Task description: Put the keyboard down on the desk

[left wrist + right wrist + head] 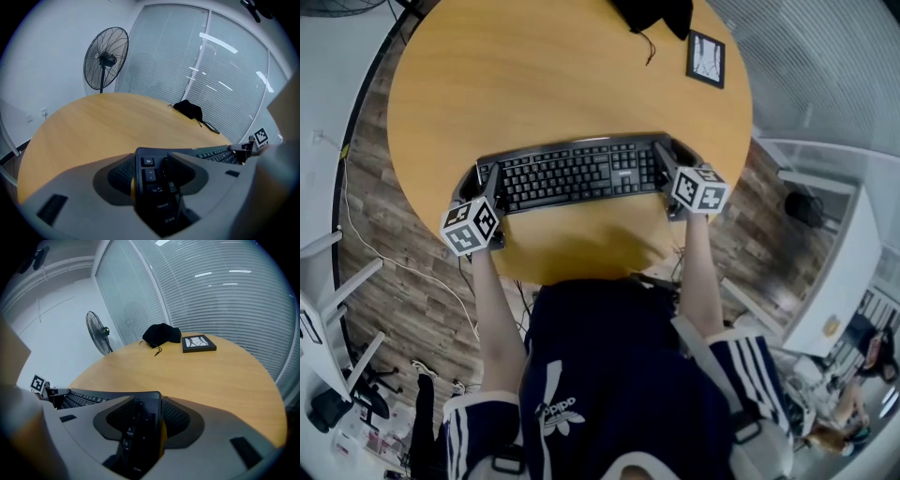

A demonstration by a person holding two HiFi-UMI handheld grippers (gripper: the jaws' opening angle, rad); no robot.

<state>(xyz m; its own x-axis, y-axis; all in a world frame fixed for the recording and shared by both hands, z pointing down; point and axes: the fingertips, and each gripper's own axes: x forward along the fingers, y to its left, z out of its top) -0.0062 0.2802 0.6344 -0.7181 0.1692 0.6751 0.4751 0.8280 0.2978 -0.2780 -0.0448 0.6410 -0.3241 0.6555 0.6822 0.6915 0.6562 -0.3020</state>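
keyboard (pixel 572 175) | left gripper (pixel 152 161): fingers (pixel 112 176) clamped on left end | right gripper (pixel 143 406): fingers (pixel 180 417) clamped on right end

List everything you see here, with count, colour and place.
round wooden desk: one, tan, centre.
black plastic keyboard: one, black, over the desk's near half, held at both ends.
soft cloth bundle: one, black, far desk edge.
square framed tile: one, black frame, pale face, beside the bundle.
pedestal fan: one, black, beyond the desk.
left gripper: one, grey, shut on the keyboard's Esc end.
right gripper: one, grey, shut on its number-pad end.
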